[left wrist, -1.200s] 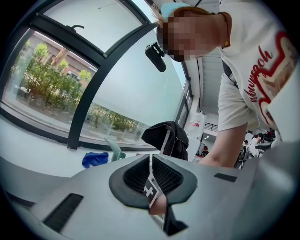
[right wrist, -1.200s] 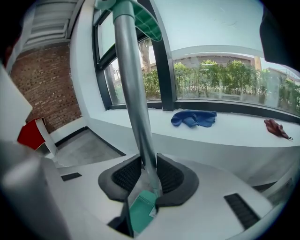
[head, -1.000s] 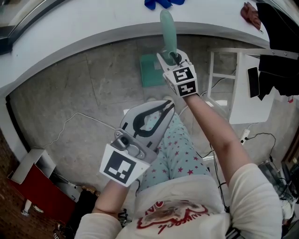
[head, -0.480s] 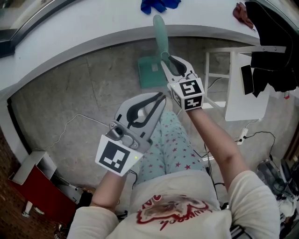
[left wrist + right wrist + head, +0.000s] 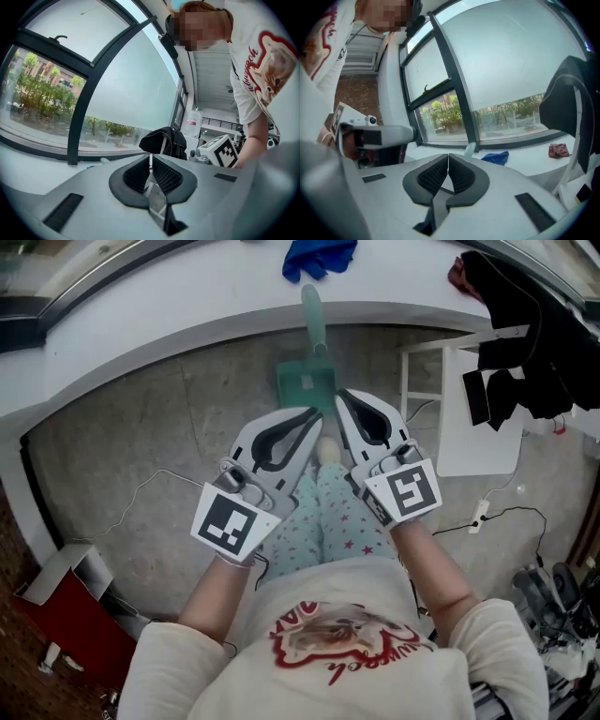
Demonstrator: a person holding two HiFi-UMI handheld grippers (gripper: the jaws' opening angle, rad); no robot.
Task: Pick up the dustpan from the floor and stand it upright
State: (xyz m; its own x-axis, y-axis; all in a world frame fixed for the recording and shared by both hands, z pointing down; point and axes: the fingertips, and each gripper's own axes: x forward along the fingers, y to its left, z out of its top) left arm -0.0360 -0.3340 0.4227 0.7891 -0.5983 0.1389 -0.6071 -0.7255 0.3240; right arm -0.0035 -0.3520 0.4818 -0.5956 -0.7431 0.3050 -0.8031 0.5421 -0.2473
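Note:
The green dustpan (image 5: 306, 382) stands upright on the floor, its handle (image 5: 312, 310) leaning against the white ledge. My right gripper (image 5: 339, 394) has just been closing with nothing between the jaws; it is shut and hangs above and apart from the pan. My left gripper (image 5: 316, 412) is beside it, shut and empty. In the right gripper view the jaws (image 5: 448, 157) meet, and the handle's tip (image 5: 469, 150) shows just beyond them. In the left gripper view the jaws (image 5: 150, 157) are also together, with the right gripper's marker cube (image 5: 220, 152) off to the right.
A curved white ledge (image 5: 187, 296) runs along the far side with a blue cloth (image 5: 319, 257) on it. A white stool (image 5: 459, 399) draped with black clothing (image 5: 525, 324) stands at right. A cable (image 5: 159, 474) lies on the floor at left, with a red box (image 5: 56, 615) at the lower left.
The right gripper let go of the dustpan handle, drew up and back toward the person, and shut. The left gripper rose a little. The dustpan stays upright against the ledge.

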